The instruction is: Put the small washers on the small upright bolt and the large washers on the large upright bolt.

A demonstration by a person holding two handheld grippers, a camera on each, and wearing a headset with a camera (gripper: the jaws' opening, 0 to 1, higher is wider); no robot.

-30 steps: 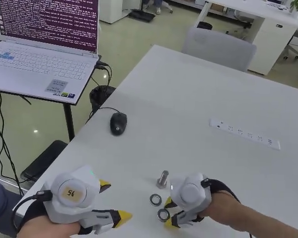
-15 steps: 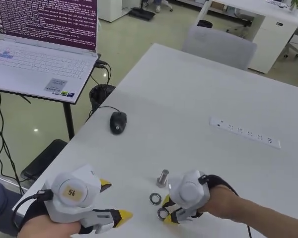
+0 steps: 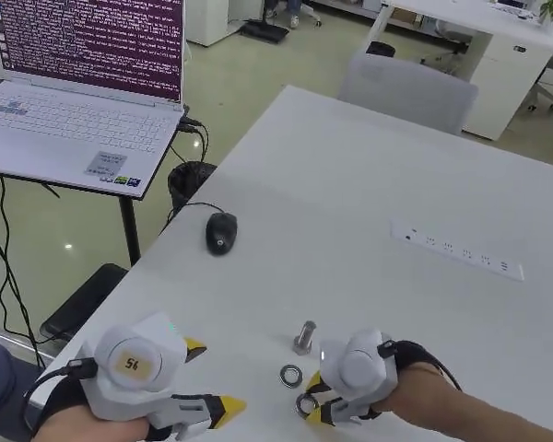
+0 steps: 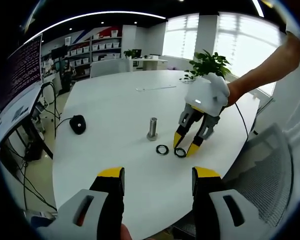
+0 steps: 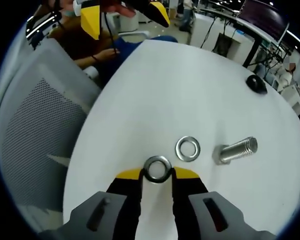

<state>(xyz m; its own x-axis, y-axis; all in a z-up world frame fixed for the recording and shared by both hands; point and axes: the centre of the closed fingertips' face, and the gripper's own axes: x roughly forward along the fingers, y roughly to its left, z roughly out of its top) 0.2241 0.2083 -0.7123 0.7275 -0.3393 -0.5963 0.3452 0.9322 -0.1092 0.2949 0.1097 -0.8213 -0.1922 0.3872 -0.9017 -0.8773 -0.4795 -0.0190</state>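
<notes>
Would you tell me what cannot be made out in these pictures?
1. Right gripper view: whether the right gripper pinches the washer or only flanks it; the tips cover the contact.
2. Head view: that washer, half hidden by the gripper body.
3. Left gripper view: the bolt thread, too small.
4. Head view: the laptop text, too small and cut off by the top edge.

right gripper (image 4: pixel 186 146) at one washer (image 4: pixel 180 152), near an upright bolt (image 4: pixel 153 128)

Right tongs (image 5: pixel 156 175) have drawn in around one washer (image 5: pixel 157 159)
</notes>
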